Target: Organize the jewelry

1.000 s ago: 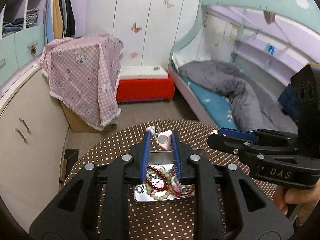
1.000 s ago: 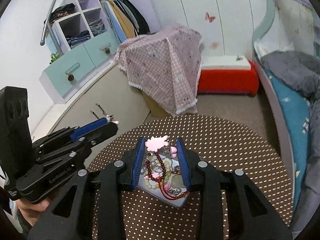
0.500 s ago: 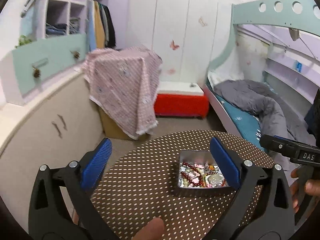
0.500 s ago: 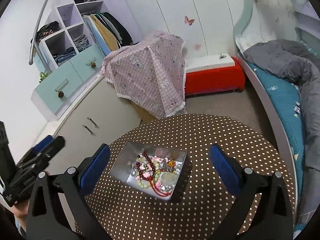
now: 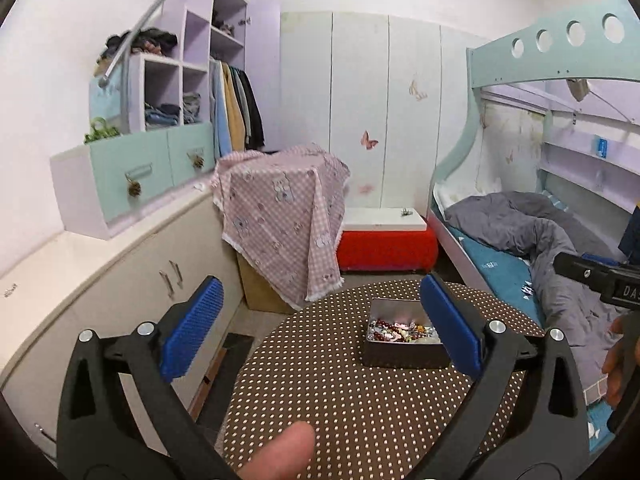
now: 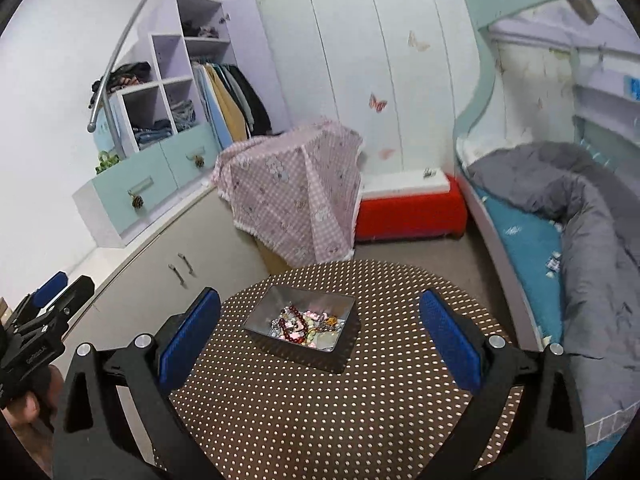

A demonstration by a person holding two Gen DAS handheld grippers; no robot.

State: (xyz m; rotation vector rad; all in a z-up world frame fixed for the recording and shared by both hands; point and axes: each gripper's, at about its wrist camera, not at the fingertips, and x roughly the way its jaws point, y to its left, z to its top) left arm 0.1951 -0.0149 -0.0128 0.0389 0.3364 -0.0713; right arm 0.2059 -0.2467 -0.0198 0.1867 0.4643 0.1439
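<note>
A shallow metal tin (image 5: 404,354) (image 6: 260,322) stands on the round brown polka-dot table (image 5: 340,400) (image 6: 340,400). It holds a tangle of jewelry (image 5: 400,330) (image 6: 306,324): red bead strings, pale beads, pink pieces. My left gripper (image 5: 320,324) is wide open and empty, held back and above the table, left of the tin. My right gripper (image 6: 320,324) is wide open and empty, held back above the table's near side. The left gripper also shows at the left edge of the right wrist view (image 6: 44,320).
A low cabinet (image 5: 120,280) runs along the left, close to the table. A pink checked cloth covers a box (image 5: 288,216) behind the table. A red bench (image 5: 384,244) stands at the back and a bed (image 5: 540,248) on the right.
Both grippers were nearly shut right over the tin a second ago. They have opened wide and pulled back and up, so the tin looks smaller and farther.
</note>
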